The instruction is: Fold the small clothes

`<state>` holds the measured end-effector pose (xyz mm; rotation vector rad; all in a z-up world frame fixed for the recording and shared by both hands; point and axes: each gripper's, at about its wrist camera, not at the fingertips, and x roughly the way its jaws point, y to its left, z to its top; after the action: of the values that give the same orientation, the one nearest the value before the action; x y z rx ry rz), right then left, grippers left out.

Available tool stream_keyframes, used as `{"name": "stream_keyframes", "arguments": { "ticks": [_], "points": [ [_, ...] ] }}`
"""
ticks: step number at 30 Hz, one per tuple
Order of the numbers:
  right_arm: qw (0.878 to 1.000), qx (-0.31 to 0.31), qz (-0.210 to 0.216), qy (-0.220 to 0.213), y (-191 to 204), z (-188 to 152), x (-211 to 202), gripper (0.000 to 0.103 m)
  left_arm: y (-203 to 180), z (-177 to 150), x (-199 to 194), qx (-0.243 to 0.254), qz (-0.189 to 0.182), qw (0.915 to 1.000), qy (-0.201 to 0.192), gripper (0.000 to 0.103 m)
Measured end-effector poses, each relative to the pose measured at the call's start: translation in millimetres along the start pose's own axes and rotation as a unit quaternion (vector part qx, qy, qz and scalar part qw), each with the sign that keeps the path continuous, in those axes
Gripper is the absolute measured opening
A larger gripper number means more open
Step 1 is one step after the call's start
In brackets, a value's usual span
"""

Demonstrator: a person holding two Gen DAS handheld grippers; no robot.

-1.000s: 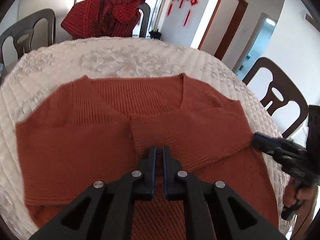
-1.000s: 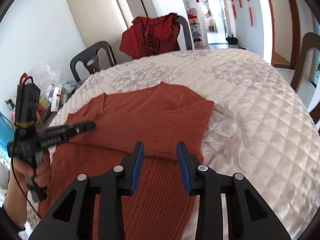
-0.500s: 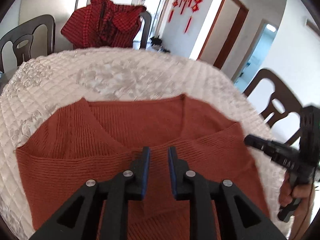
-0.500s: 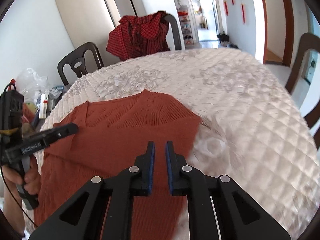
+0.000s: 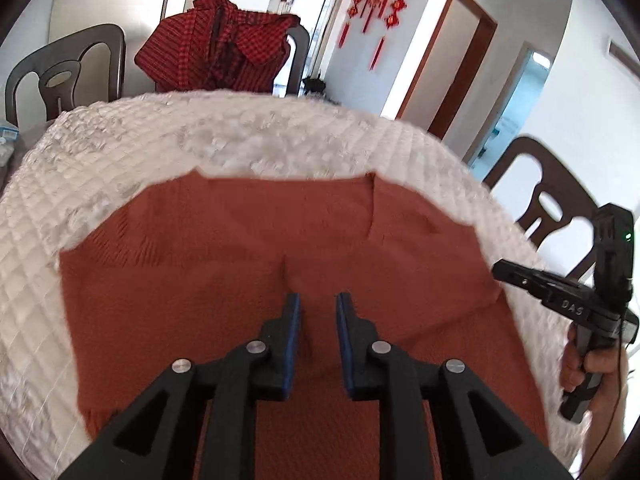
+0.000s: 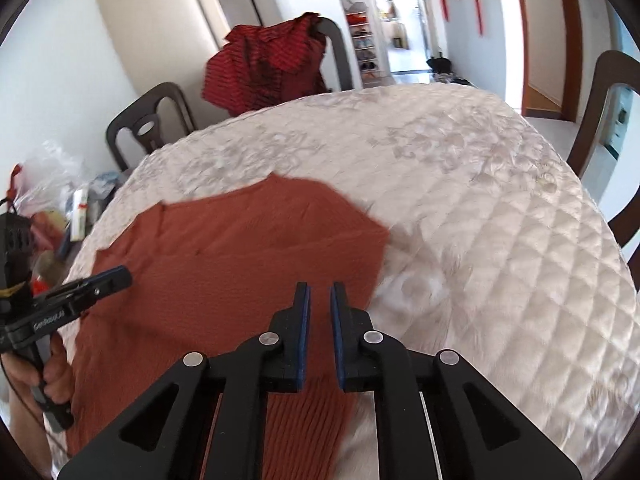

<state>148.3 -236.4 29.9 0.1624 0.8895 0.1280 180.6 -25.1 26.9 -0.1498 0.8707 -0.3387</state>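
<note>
We see a rust-orange knitted sweater (image 5: 248,280) lying flat on the quilted white cloth of the round worktop (image 5: 120,152), close to the near edge, with its sleeves folded in across the chest. Our left hand-held gripper (image 5: 316,304) hangs over the middle of the sweater, its blue-padded jaws a narrow gap apart with nothing between them; they have just been opening. Our right hand-held gripper (image 6: 319,292) hovers above the sweater's right side, near where the knit meets the bare cloth; its jaws have just been closing and now stand almost together, a thin slit left, and no fabric is caught in it. Each gripper also shows in the other's view, held by a hand (image 5: 576,364) at the sweater's side edge. Beyond the far edge of the worktop a red checked garment (image 5: 216,40) is draped over a dark chair (image 5: 296,52), and more dark chairs stand around.
</note>
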Motion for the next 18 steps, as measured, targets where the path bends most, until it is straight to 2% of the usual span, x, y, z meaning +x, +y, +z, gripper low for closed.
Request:
{"name": "stream_keyframes", "arguments": {
  "ticks": [2,4,7,9,12,14,18],
  "points": [
    [1.0,-0.014,-0.017,0.02,1,-9,8,0.01,7,-7,5,-0.004,0.014,0.9998,0.011,0.021],
    [1.0,-0.005,-0.015,0.013,-1,-13,4,0.01,12,-8,-5,-0.016,0.019,0.9997,0.005,0.02],
    [1.0,-0.011,-0.01,-0.004,3,-12,-12,0.01,18,-12,-30,-0.014,0.034,0.9988,-0.031,0.021],
    [1.0,-0.02,-0.012,-0.006,5,-13,-17,0.01,29,-16,-40,-0.019,0.057,0.9973,-0.042,0.022],
    [1.0,-0.01,-0.012,0.015,-3,-17,-4,0.01,55,-25,-32,-0.048,0.092,0.9945,-0.017,0.024],
    [1.0,0.0,-0.007,0.012,-7,-18,-1,0.01,65,-31,-35,-0.06,0.079,0.9948,-0.024,0.024],
    [1.0,-0.004,-0.013,0.01,0,-21,-16,0.011,56,-35,-51,-0.049,0.088,0.9943,-0.036,0.024]
  ]
}}
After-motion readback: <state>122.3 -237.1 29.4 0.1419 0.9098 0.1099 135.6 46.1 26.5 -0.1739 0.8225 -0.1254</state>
